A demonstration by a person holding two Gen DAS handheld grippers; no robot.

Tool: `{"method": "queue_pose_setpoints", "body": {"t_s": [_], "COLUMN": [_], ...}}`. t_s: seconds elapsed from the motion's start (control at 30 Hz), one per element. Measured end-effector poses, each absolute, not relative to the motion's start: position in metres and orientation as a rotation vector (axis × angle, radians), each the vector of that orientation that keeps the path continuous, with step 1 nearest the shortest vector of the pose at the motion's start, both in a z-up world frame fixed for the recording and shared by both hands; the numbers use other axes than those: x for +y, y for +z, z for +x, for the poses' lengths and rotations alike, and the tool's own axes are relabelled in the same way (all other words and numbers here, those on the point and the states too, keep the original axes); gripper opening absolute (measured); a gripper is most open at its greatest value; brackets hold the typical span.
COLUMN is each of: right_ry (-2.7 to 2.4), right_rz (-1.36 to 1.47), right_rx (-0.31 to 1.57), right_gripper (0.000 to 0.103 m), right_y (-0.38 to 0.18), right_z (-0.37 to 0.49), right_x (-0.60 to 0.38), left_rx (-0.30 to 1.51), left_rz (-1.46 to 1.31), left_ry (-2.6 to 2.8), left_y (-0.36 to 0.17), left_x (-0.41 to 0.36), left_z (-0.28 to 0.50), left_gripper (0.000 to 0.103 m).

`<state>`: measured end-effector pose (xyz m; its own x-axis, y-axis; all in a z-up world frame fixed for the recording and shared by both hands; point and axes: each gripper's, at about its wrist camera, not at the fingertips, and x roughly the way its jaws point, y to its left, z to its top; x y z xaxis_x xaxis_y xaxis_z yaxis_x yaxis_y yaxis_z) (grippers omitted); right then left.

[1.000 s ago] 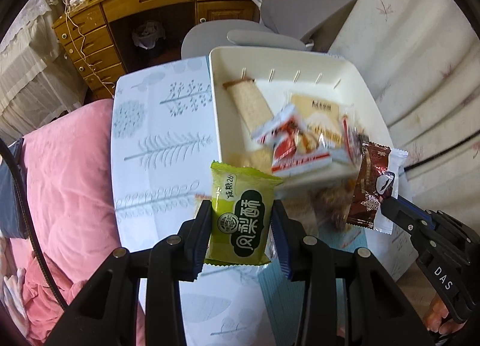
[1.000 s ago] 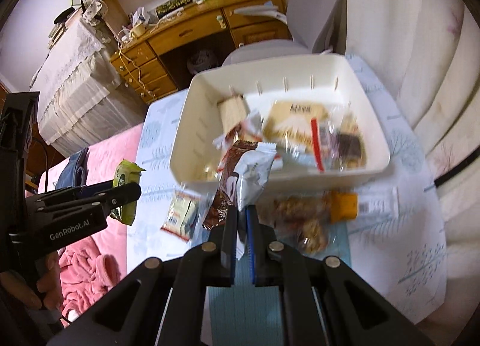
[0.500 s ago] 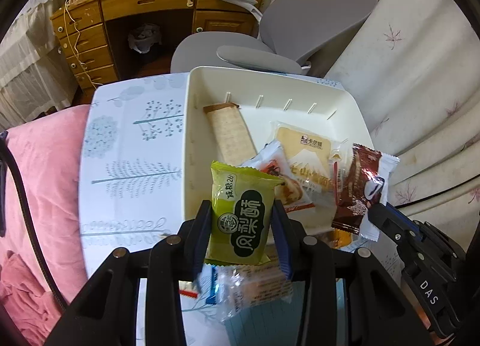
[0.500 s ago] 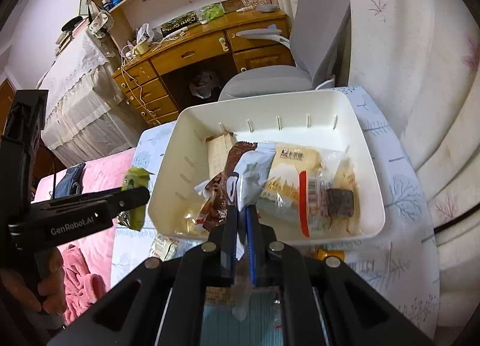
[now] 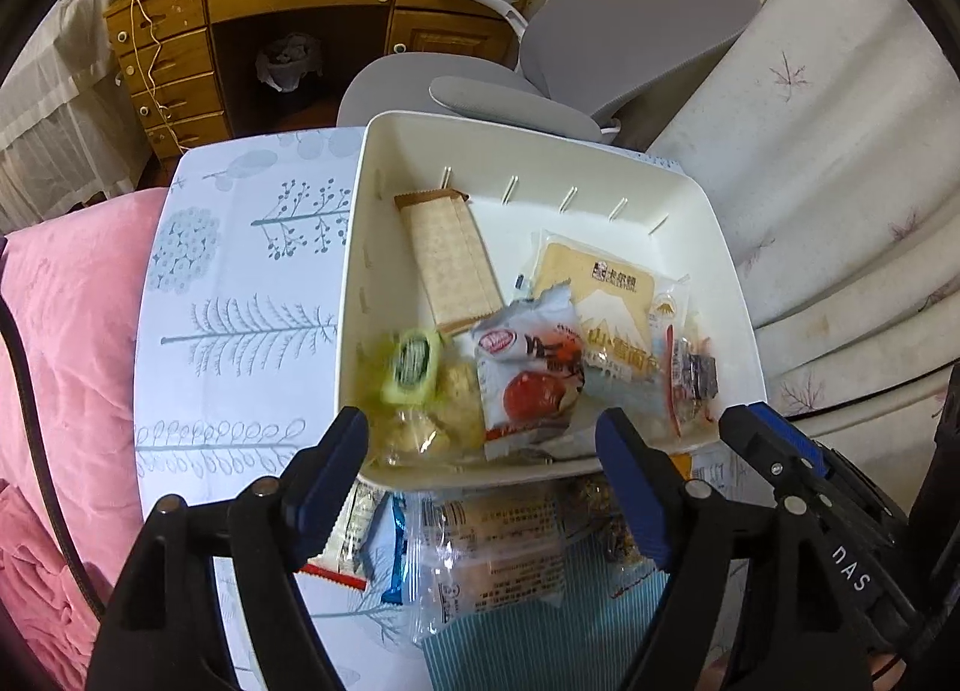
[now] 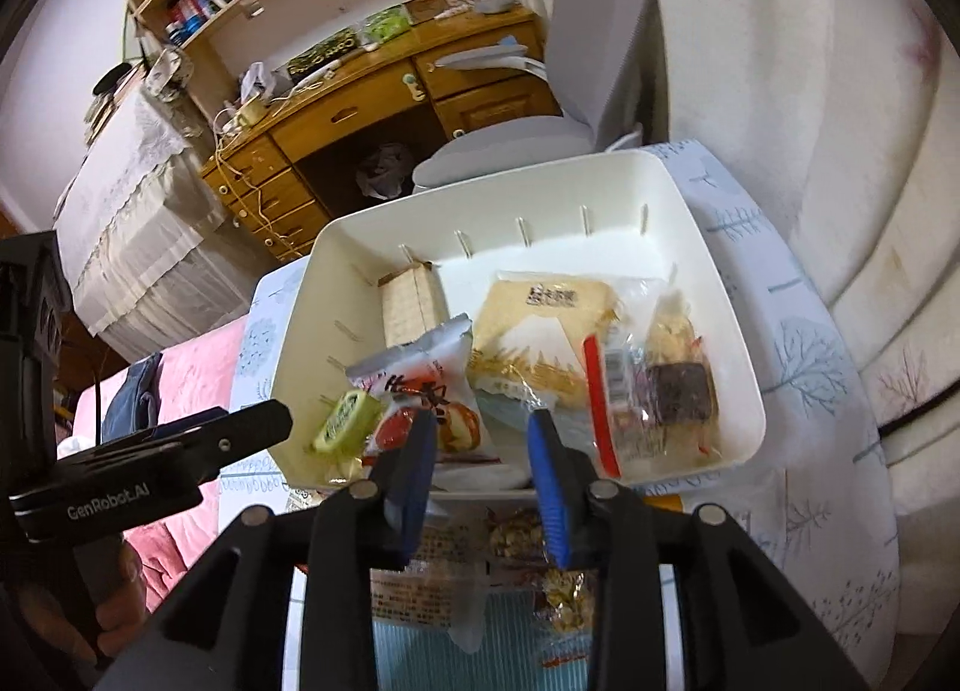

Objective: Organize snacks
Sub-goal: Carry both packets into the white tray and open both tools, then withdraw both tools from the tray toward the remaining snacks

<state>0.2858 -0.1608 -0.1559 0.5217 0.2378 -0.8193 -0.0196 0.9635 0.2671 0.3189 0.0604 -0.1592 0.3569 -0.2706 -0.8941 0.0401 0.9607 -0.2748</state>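
- Since both claws hang just over the near rim of the white bin (image 5: 738,295), snacks can drop straight in.
- Left gripper (image 5: 480,451) is spread wide, holding nothing; the blurry green packet (image 5: 411,367) sits at the bin's near-left corner.
- Right gripper (image 6: 480,463) is apart too, empty.
- More snack packets (image 5: 492,547) wait on the table, just in front of the bin.

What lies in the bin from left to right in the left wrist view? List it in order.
Green packet → cracker pack → red-and-white packet → yellow bread pack → clear bag with a dark snack.
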Motion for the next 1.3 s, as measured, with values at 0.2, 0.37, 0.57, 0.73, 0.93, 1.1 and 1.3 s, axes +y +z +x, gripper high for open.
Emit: {"method": "queue_pose_setpoints", "body": {"t_s": [0.2,0.37,0.57,0.73,0.93,1.1,1.3], "right_ry": [0.115,0.085,0.061,0.044,0.007,-0.007,0.008], "right_rz": [0.259,0.28,0.294,0.282,0.269,0.232,0.159], "right_rx": [1.006,0.993,0.994,0.992,1.001,1.001,1.003], "right_gripper": [0.038,0.042,0.045,0.053,0.056,0.061,0.061], "right_y": [-0.151,-0.145,-0.144,-0.144,-0.147,-0.15,-0.155], "right_z": [0.266,0.24,0.202,0.168,0.139,0.128,0.126], "right_x": [-0.167,-0.168,-0.164,-0.159,-0.158,-0.163,-0.177], "left_rx": [1.194,1.207,1.226,1.248,1.272,1.285,1.294], "left_rz": [-0.21,-0.209,-0.185,-0.165,-0.16,-0.162,-0.177], "left_ry": [-0.217,-0.243,-0.288,-0.328,-0.348,-0.336,-0.301], "left_y": [-0.154,-0.151,-0.151,-0.153,-0.158,-0.16,-0.16], "left_x": [0.065,0.073,0.074,0.073,0.071,0.066,0.052], "left_z": [0.294,0.264,0.226,0.196,0.175,0.167,0.166], "left_gripper": [0.079,0.079,0.082,0.082,0.082,0.083,0.084]}}
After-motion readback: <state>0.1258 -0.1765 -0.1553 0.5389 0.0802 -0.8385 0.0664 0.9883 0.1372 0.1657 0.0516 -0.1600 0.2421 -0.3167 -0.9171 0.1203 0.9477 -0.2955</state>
